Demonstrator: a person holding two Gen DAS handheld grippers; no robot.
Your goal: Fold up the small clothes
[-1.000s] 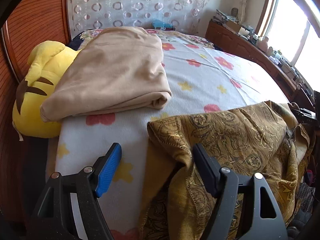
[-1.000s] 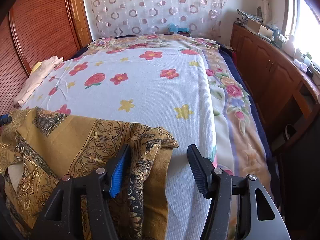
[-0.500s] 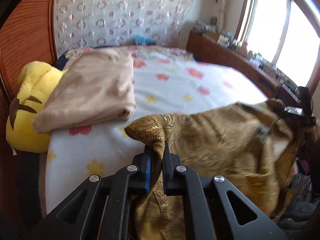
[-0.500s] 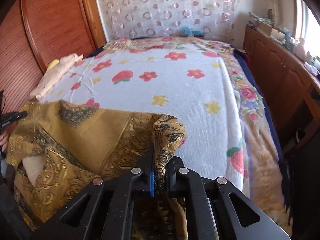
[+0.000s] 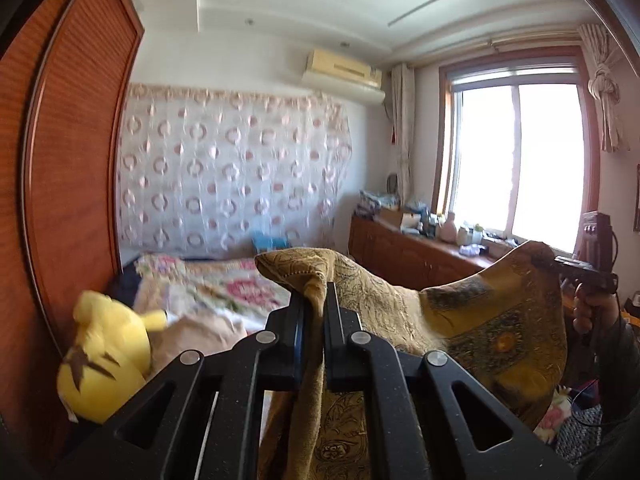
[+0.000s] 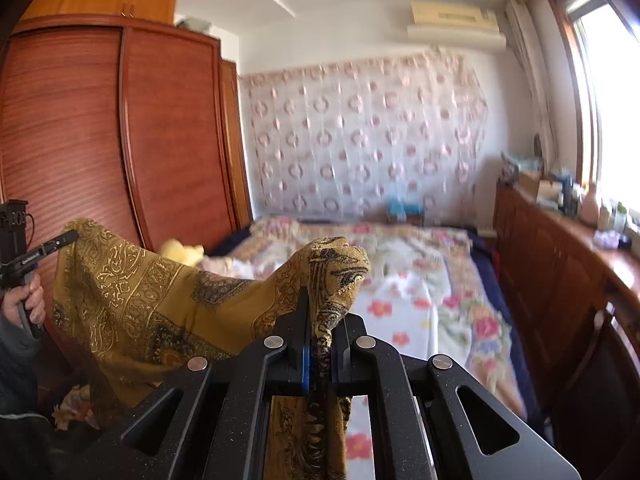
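Mustard patterned cloth (image 5: pixel 492 328) lifted in air above flowered bed (image 6: pixel 404 304), stretched between two grippers. Left gripper (image 5: pixel 314 304) clamped tight on one corner; right gripper (image 6: pixel 320 320) clamped tight on opposite corner. Cloth sags between them. Yellow plush toy (image 5: pixel 100 364) and folded beige garment (image 5: pixel 192 332) lie at bed's left edge. Likely risk: thin bunched corner slips from pads, or uneven height spoils fold

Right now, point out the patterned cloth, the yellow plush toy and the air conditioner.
patterned cloth (image 5: pixel 492 320), left wrist view, on the span hanging between the grippers.
yellow plush toy (image 5: pixel 108 356), left wrist view, on its head.
air conditioner (image 6: pixel 456 20), right wrist view, on its front panel.
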